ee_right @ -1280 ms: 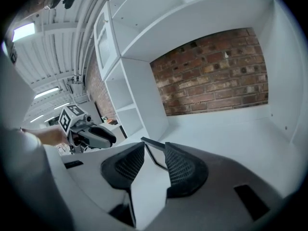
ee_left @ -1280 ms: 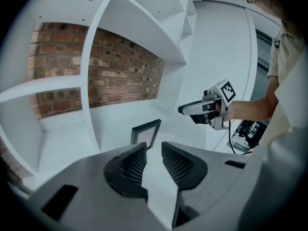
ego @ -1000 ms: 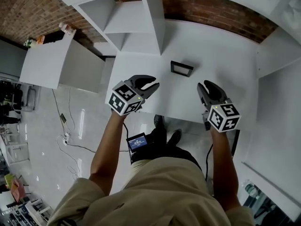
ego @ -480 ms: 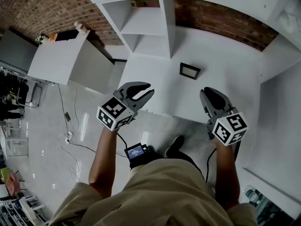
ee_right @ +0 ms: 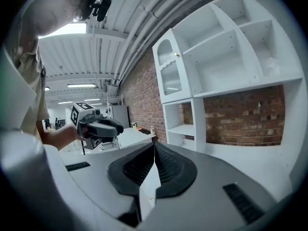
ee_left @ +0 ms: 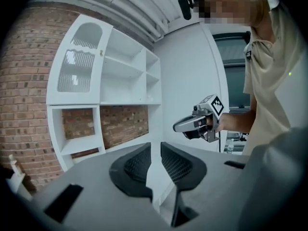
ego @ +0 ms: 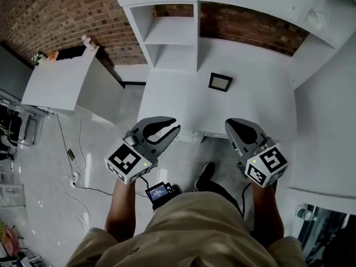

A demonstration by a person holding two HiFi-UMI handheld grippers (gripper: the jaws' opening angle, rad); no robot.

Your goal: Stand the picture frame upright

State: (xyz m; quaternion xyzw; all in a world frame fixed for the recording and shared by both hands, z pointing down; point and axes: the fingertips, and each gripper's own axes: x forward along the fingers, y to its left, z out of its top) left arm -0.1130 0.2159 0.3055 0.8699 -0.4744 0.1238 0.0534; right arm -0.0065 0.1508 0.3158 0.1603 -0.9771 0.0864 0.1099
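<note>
A small dark picture frame (ego: 220, 82) lies flat on the white table (ego: 261, 93), toward its far side. Both grippers hover short of the table's near edge, well back from the frame. My left gripper (ego: 171, 131) is at the left; in the left gripper view its jaws (ee_left: 156, 146) stand a little apart with nothing between them. My right gripper (ego: 231, 129) is at the right; its jaws (ee_right: 154, 144) are closing, their tips meet, and nothing is between them. Each gripper view shows the other gripper in the person's hand, not the frame.
A white shelf unit (ego: 167, 32) stands at the table's back left against a brick wall (ego: 250, 24). A white cabinet (ego: 61, 79) stands to the left. Cables lie on the glossy floor (ego: 78, 166). White panels flank the table's right side (ego: 328, 127).
Both grippers have drawn back from over the table to just off its near edge. The right jaws have gone from wide apart to tips together. The frame has not moved.
</note>
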